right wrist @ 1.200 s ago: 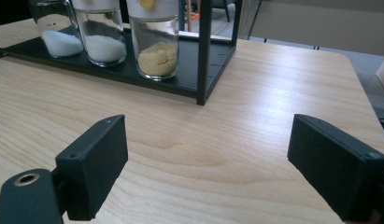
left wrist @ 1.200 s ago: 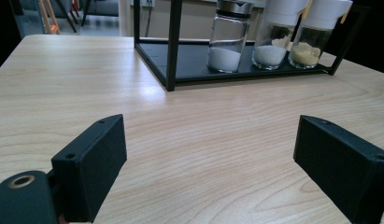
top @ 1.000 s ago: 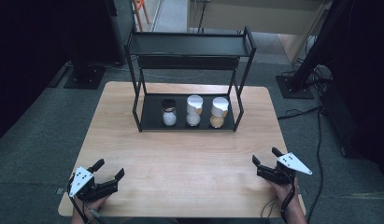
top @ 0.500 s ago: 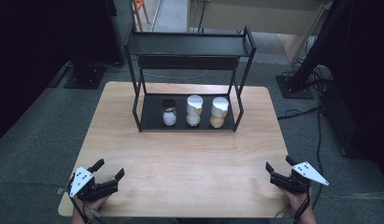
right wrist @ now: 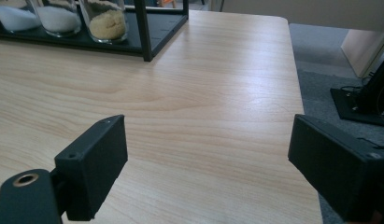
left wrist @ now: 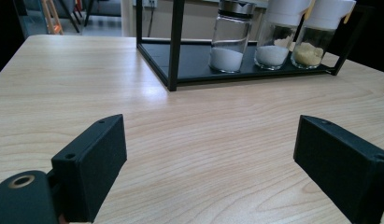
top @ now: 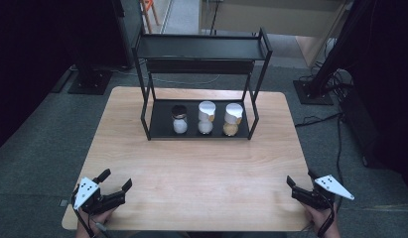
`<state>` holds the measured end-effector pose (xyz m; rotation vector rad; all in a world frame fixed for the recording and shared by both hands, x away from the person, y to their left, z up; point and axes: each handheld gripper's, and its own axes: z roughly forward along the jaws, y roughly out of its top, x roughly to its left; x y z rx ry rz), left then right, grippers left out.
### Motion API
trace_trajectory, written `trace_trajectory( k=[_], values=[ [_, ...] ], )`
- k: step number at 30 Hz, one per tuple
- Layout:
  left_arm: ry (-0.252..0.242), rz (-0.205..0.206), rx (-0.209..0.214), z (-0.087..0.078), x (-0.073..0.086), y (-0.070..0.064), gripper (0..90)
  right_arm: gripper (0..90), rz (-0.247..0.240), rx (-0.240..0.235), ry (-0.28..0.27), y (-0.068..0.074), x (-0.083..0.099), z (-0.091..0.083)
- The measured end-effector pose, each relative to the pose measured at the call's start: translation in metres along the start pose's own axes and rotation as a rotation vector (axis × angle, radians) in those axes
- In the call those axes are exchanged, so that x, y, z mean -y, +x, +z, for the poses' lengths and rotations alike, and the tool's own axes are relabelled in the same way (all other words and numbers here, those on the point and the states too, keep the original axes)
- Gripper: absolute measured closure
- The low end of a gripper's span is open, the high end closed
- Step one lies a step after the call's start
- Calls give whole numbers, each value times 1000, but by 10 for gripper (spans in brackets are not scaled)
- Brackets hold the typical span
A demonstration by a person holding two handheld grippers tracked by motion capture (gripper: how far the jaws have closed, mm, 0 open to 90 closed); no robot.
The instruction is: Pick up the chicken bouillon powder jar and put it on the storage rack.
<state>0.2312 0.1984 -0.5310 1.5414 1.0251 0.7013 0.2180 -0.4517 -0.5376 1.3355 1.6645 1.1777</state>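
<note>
Both grippers idle at the near edge of the table, jaws parted, with three jars on the rack well beyond them.

From the high view we see the left gripper (top: 116, 179) at about 7 o'clock on the wooden table (top: 206, 178) and the right gripper (top: 301, 182) at about 5 o'clock, each held in a hand at the near edge. In the gripper views we find both pairs of jaws spread wide, released, with bare tabletop between them and nothing grasped. At 12 o'clock stands the black rack (top: 201, 47); on its lower shelf we count three jars in a row: the dark-lidded jar (top: 179, 119) with white contents, the middle white-capped jar (top: 206, 118) also with white contents, and the white-capped jar of yellow grains (top: 233, 120). All three stand upright, near one another and well apart from both grippers.
</note>
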Motion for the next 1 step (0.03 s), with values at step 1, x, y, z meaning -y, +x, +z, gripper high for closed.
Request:
trace_trajectory(
  k=[1],
  values=[
    [0,0,0,0,0,0,99,114,3,2,1,-1,1,-1]
  ],
)
